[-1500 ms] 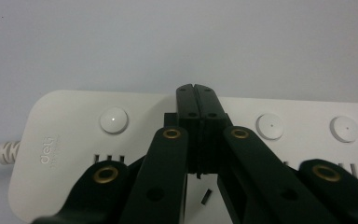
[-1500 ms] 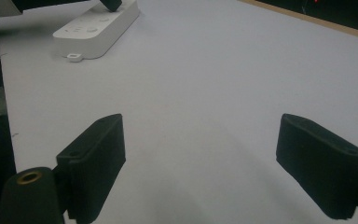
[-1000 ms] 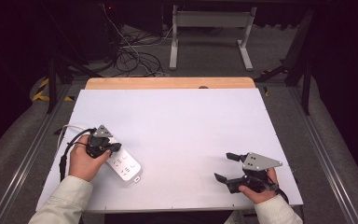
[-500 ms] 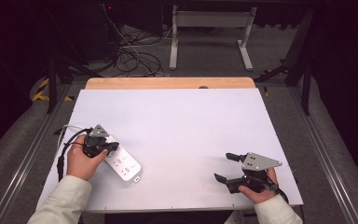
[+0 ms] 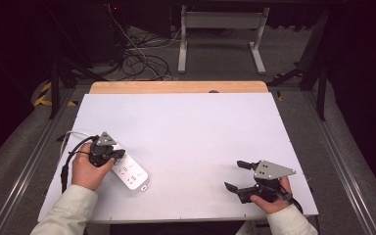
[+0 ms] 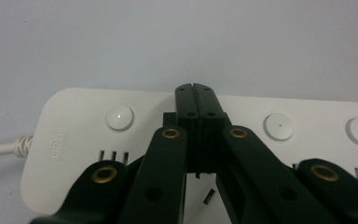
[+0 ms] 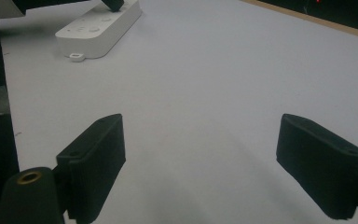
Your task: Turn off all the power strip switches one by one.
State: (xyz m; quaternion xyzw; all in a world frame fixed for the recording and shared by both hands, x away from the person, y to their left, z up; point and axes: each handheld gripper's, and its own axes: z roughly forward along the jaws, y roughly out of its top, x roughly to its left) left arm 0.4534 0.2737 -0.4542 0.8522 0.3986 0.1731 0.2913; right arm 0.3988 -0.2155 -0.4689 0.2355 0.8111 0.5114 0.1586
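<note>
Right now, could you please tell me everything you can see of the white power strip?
The power strip is a long white block, apparently plastic, with rounded corners, lying flat on the white table near its front left. Its top carries round buttons and slotted sockets, and a white cord leaves one end. The left gripper, jaws shut, is poised over its top; whether it touches I cannot tell.

A white power strip [image 5: 129, 172] with round switch buttons lies flat, angled, near the table's front-left corner.

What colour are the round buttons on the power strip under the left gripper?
White, matching the power strip body; the round buttons show best in the left gripper view.
</note>
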